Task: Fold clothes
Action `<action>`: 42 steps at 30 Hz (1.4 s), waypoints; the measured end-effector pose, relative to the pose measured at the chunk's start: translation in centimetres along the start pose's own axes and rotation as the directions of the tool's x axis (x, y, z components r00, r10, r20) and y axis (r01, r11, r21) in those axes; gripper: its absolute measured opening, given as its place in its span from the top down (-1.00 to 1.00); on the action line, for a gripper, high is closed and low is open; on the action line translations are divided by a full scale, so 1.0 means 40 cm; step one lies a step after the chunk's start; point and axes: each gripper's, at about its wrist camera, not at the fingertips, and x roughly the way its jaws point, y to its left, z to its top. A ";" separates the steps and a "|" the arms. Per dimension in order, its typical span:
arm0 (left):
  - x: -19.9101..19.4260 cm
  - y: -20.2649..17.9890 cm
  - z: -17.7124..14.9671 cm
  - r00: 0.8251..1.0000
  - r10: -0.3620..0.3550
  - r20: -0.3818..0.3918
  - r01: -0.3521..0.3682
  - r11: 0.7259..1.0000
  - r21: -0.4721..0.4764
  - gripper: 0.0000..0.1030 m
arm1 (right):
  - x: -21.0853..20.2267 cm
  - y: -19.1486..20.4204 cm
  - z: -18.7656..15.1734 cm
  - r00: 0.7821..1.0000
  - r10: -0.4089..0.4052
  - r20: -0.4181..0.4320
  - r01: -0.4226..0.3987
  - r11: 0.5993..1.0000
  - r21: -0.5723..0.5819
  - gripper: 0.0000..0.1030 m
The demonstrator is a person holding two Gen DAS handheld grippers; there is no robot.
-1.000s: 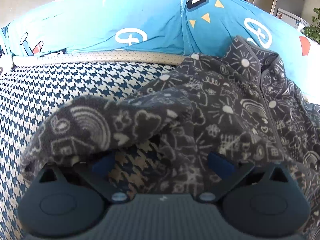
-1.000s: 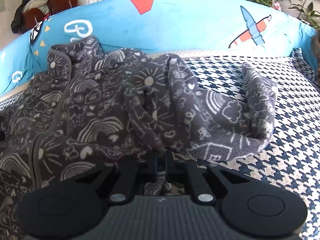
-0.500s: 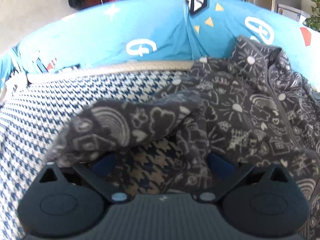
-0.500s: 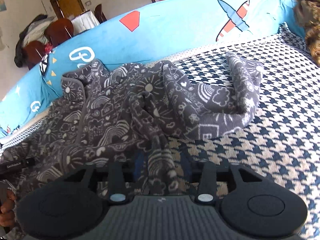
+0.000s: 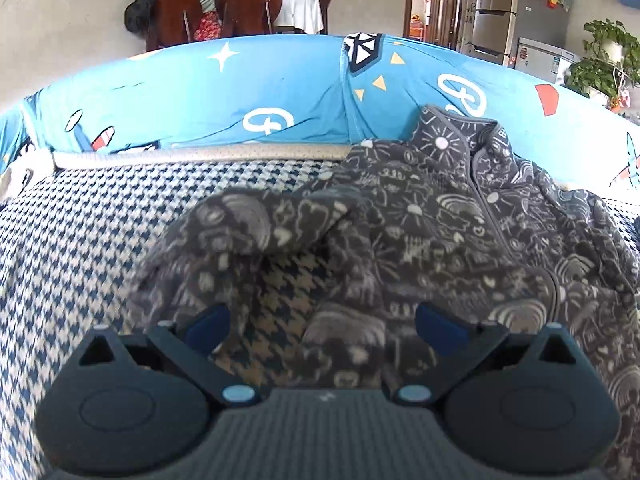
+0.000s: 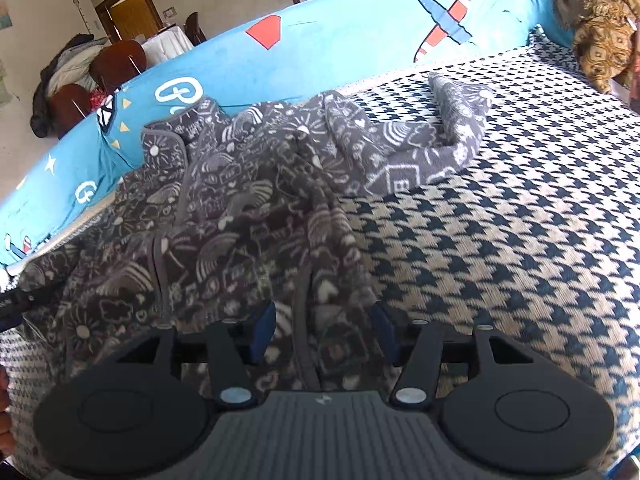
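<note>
A dark patterned fleece jacket (image 6: pixel 248 200) sprawls rumpled mid-frame, sleeves loose, unfolded; left gripper (image 5: pixel 322 320) and right gripper (image 6: pixel 322 328) both gape wide, holding nothing.

no legible text or labels, blue cushion (image 5: pixel 280 92) bears only decorative shapes, nothing readable

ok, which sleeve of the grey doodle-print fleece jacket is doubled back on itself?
The sleeve in the right wrist view, stretched over the houndstooth cover: its end bends back in a hook. The other sleeve drapes without doubling.
</note>
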 end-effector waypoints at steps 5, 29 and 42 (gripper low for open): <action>-0.024 0.001 -0.045 1.000 0.012 -0.006 -0.012 1.000 0.008 -0.99 | -0.005 0.021 -0.049 0.998 -0.057 -0.004 0.057 0.996 -0.063 -0.30; 0.000 0.051 -0.169 0.959 0.250 -0.134 -0.252 0.968 0.004 -1.00 | -0.007 0.006 -0.084 0.983 -0.184 0.005 0.184 0.983 -0.017 -0.36; -0.021 0.008 -0.144 0.981 0.187 -0.056 -0.188 0.982 -0.001 -1.00 | -0.045 0.030 -0.051 0.994 -0.077 0.075 0.077 0.997 -0.002 -0.40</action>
